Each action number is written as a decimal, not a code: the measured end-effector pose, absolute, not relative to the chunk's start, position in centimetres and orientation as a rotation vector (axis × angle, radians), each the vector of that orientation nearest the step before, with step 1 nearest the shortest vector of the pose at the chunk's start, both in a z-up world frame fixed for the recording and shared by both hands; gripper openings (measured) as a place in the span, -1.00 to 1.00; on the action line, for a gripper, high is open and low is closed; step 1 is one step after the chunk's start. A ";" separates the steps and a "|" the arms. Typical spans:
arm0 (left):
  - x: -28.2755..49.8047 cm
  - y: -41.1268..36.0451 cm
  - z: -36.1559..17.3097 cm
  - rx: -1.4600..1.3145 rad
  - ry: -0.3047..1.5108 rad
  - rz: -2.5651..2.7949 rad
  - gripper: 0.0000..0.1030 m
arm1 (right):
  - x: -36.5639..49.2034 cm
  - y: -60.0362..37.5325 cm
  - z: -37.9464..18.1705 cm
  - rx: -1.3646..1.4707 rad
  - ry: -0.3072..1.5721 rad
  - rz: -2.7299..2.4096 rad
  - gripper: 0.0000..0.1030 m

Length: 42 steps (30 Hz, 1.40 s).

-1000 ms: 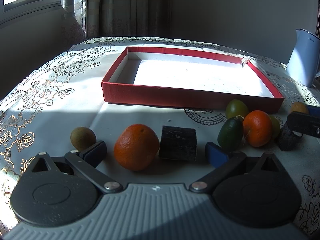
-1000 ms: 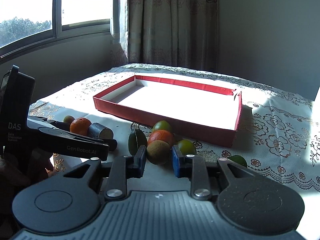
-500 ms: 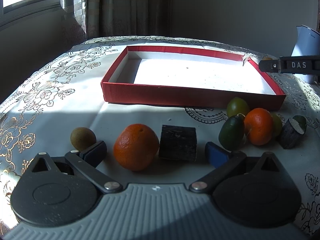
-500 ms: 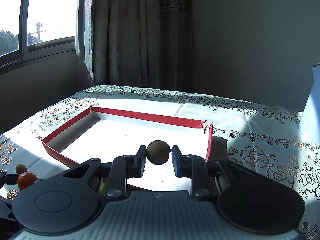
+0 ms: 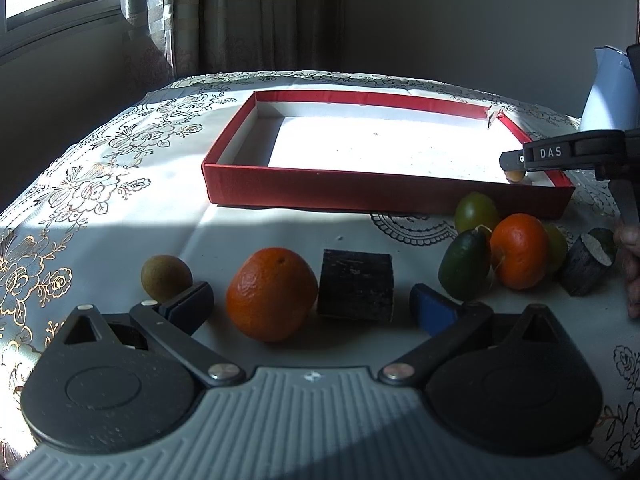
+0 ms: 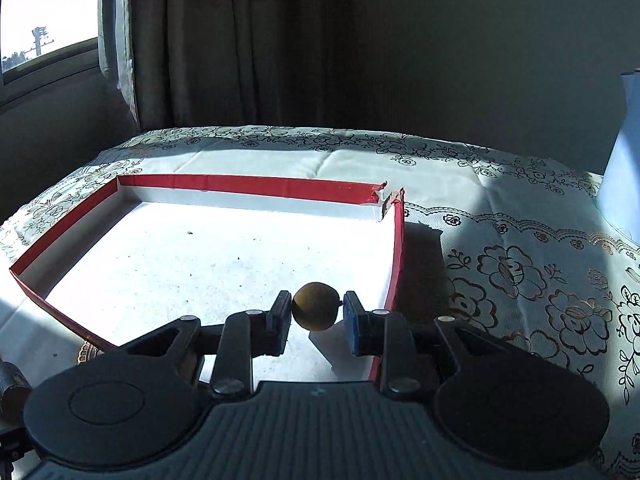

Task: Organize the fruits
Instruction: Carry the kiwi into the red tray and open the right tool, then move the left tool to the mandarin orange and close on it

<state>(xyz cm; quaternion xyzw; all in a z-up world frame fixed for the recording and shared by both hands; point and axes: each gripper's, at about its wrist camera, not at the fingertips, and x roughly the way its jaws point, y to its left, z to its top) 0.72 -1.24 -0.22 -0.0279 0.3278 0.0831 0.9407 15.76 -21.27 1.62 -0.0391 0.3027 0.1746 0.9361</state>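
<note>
My right gripper (image 6: 316, 316) is shut on a small round brown fruit (image 6: 316, 311), held low over the near right corner of the red tray (image 6: 256, 184). The left wrist view shows that gripper (image 5: 516, 174) reaching in over the tray's (image 5: 360, 192) right end. My left gripper (image 5: 312, 304) stands open low over the table, with an orange (image 5: 272, 292) and a black block (image 5: 356, 284) lying between its fingers. Another brown fruit (image 5: 166, 278) sits just beyond its left finger. A cluster of a dark green fruit (image 5: 464, 268), a second orange (image 5: 518, 250) and two yellow-green fruits (image 5: 476, 212) lies in front of the tray.
A dark cut cylinder (image 5: 588, 266) lies right of the cluster, next to a person's hand (image 5: 630, 264). A white jug (image 5: 608, 92) stands at the back right. The tray's far right corner (image 6: 386, 196) is torn. Flowered cloth covers the table, and curtains and a window are behind.
My right gripper lifted the brown fruit out of the cluster, carried it over the tray and lowered it toward the near right corner. The left gripper and its fruits stayed put.
</note>
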 end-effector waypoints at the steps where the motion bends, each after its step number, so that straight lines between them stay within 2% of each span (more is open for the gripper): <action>1: 0.7 -1.2 -0.2 -0.057 0.669 0.169 1.00 | 15.7 -21.3 1.7 -0.078 0.621 0.358 -0.43; 8: 0.7 -1.3 -0.2 -0.058 0.669 0.169 1.00 | 12.0 -23.1 4.6 -0.006 0.520 0.410 -0.41; 9: 0.7 -1.3 -0.2 -0.057 0.669 0.169 1.00 | 10.8 -23.5 5.0 -0.003 0.500 0.437 -0.35; 11: 0.7 -1.3 -0.2 -0.056 0.669 0.169 1.00 | 8.1 -24.4 5.3 0.003 0.447 0.493 0.20; 12: 0.7 -1.3 -0.2 -0.057 0.669 0.168 1.00 | 6.9 -24.9 5.3 0.001 0.418 0.511 0.64; 13: 0.7 -1.2 -0.2 -0.057 0.669 0.167 1.00 | 5.2 -25.4 5.2 -0.005 0.377 0.533 0.78; 17: 0.5 -1.0 -0.1 -0.069 0.655 0.156 1.00 | 1.6 -26.6 4.2 -0.030 0.370 0.617 0.78; 21: -1.5 -0.3 0.7 -0.100 0.556 0.150 1.00 | -0.2 -26.7 2.7 -0.038 0.392 0.663 0.78; 32: -6.3 2.6 2.7 -0.056 0.402 0.148 1.00 | -1.2 -26.7 1.8 -0.016 0.367 0.705 0.78; 35: -5.9 2.7 2.6 -0.034 0.424 0.137 0.84 | -0.9 -27.1 1.7 0.013 0.378 0.702 0.78; 36: -5.5 2.8 2.4 -0.029 0.455 0.139 0.61 | -0.8 -27.2 1.7 0.020 0.381 0.703 0.78; 37: -5.1 3.1 2.2 -0.035 0.486 0.155 0.49 | -0.7 -27.3 1.7 0.025 0.385 0.703 0.78; 42: -5.3 4.4 2.1 -0.102 0.462 0.193 0.42 | -0.4 -27.4 1.5 0.042 0.406 0.710 0.87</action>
